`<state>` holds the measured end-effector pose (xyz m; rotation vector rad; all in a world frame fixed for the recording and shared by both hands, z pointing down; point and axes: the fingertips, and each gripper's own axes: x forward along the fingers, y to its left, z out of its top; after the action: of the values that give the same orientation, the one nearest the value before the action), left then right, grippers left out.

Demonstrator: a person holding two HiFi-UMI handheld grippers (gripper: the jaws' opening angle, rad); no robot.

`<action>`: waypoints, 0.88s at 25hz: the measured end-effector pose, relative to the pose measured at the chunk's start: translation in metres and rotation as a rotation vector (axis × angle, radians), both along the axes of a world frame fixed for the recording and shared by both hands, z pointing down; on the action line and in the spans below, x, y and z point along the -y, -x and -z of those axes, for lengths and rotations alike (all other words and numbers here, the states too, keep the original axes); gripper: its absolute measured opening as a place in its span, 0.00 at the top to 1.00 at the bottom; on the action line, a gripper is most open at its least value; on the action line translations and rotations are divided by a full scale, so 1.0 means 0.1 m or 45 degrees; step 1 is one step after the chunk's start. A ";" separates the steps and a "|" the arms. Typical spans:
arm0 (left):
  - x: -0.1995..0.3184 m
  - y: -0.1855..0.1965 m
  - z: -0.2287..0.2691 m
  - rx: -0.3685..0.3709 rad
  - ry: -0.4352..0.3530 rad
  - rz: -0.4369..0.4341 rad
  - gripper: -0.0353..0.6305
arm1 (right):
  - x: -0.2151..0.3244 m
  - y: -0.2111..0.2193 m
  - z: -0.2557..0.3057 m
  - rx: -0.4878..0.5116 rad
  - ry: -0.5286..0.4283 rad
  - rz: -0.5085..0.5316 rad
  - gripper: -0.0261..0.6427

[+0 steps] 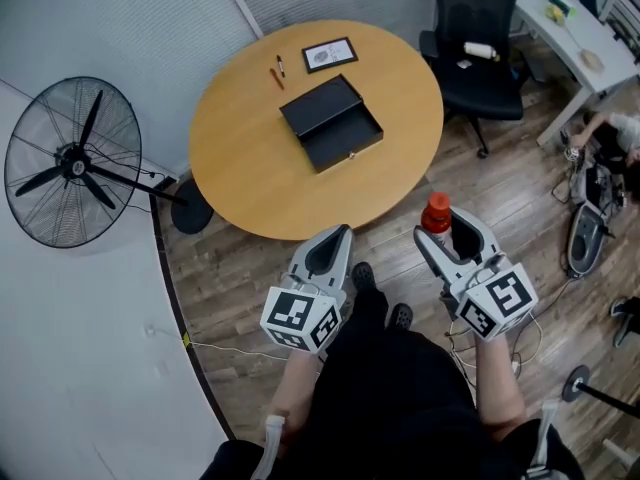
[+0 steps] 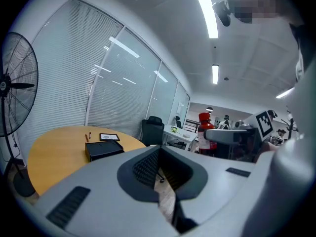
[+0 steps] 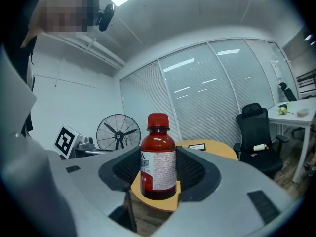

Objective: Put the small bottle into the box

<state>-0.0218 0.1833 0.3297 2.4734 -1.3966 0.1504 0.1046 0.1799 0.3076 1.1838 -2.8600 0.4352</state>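
The small bottle (image 1: 436, 212) is dark red with a red cap and a white label. My right gripper (image 1: 450, 232) is shut on it and holds it upright over the wooden floor, short of the table's near edge. In the right gripper view the bottle (image 3: 158, 161) stands between the dark pads (image 3: 193, 171). The black box (image 1: 331, 122) lies open in the middle of the round wooden table (image 1: 240, 168), and it shows in the left gripper view as a box (image 2: 103, 149) at mid left. My left gripper (image 1: 338, 236) is shut and holds nothing, beside the right one.
A framed picture (image 1: 329, 55) and two pens (image 1: 278, 70) lie on the table behind the box. A big standing fan (image 1: 72, 162) is at the left, with its base (image 1: 190, 213) near the table. A black office chair (image 1: 478, 48) and a white desk (image 1: 570, 28) stand at the far right.
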 end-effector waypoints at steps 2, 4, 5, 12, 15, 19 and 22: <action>0.13 0.05 -0.02 0.001 0.005 -0.005 0.95 | 0.13 0.04 -0.01 0.003 0.005 -0.006 0.62; 0.26 0.08 -0.04 -0.002 0.009 -0.008 0.95 | 0.26 0.08 -0.03 0.004 0.011 -0.009 0.62; 0.32 0.10 -0.04 -0.004 0.010 -0.009 0.95 | 0.32 0.10 -0.03 0.003 0.014 -0.010 0.62; 0.73 0.23 -0.02 -0.021 0.004 -0.018 0.95 | 0.70 0.23 0.00 0.001 0.022 -0.018 0.62; 0.88 0.30 -0.04 -0.031 0.003 -0.018 0.95 | 0.85 0.29 0.01 -0.003 0.020 -0.023 0.62; 1.05 0.42 -0.04 -0.041 -0.002 -0.025 0.95 | 1.02 0.39 0.00 0.010 0.039 -0.038 0.62; 1.16 0.52 -0.03 -0.043 -0.011 -0.029 0.95 | 1.13 0.48 -0.01 0.013 0.045 -0.047 0.62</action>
<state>-0.0741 0.0671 0.3328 2.4881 -1.3582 0.1070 0.0564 0.0666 0.3084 1.2343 -2.8305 0.4925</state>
